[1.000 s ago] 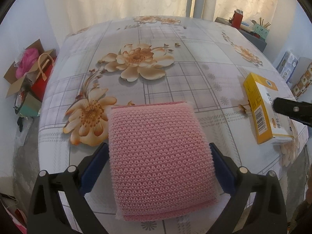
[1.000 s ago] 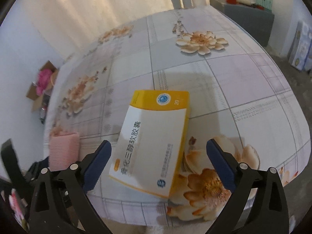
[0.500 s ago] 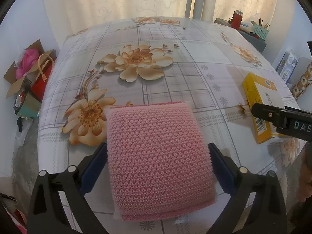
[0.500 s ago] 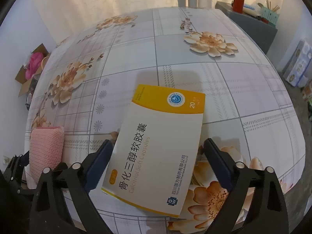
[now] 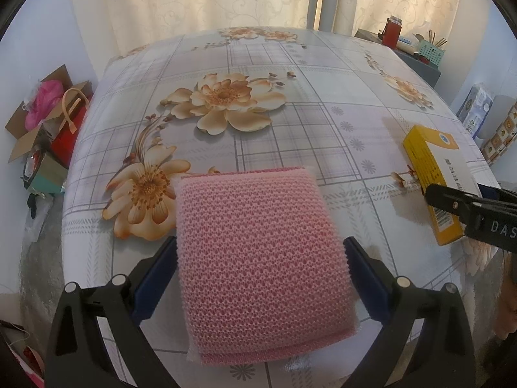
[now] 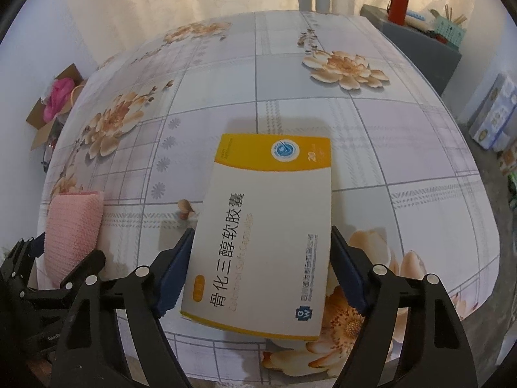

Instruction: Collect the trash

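A pink knitted foam pad (image 5: 263, 258) lies at the near edge of the flowered table (image 5: 290, 129). My left gripper (image 5: 261, 258) straddles it, with both blue pads touching its sides. A yellow and white medicine box (image 6: 268, 236) lies near the table's right front. My right gripper (image 6: 261, 258) has closed on the box, with its pads against both long sides. The box also shows in the left wrist view (image 5: 429, 177), with the right gripper (image 5: 471, 213) over it. The pad also shows in the right wrist view (image 6: 72, 229).
A cardboard box with pink stuff and a red bag (image 5: 45, 119) stands on the floor to the left. A grey side cabinet with a red flask (image 6: 399, 6) stands at the back right. Packages (image 6: 494, 113) are stacked on the floor to the right.
My right gripper has moved forward over the medicine box and narrowed until its pads touch the box's sides. My left gripper has stayed around the pink pad.
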A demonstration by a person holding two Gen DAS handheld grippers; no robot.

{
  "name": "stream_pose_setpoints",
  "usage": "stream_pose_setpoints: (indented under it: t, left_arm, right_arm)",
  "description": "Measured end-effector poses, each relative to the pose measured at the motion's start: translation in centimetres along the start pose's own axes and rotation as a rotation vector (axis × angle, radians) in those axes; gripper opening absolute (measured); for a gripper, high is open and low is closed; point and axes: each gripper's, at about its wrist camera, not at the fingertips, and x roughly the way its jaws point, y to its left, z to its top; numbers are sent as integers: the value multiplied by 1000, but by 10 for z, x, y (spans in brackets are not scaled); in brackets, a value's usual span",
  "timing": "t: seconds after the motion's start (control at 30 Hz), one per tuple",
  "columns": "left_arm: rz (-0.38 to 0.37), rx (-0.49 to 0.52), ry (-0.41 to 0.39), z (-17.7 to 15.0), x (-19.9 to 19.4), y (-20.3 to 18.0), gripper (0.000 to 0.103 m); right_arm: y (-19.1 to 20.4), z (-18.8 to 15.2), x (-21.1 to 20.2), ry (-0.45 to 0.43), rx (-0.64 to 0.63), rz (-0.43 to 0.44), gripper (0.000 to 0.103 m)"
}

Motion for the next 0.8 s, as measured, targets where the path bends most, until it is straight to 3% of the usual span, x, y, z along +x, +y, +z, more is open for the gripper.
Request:
stream_pose_setpoints:
  t: [0.23,0.63,0.8]
  left_arm:
    - [0,-3,-3,-1,-1,1,96]
    - [-5,-30,-24,0,-5,9,85]
    - [-14,-30,-28,1,-6,10,83]
  right_arm:
    - [-2,-3,-2,-18,1,5,72]
    - [-1,-1,-9,-36,0,4,72]
    - [-5,1,-6,-13,32,53,74]
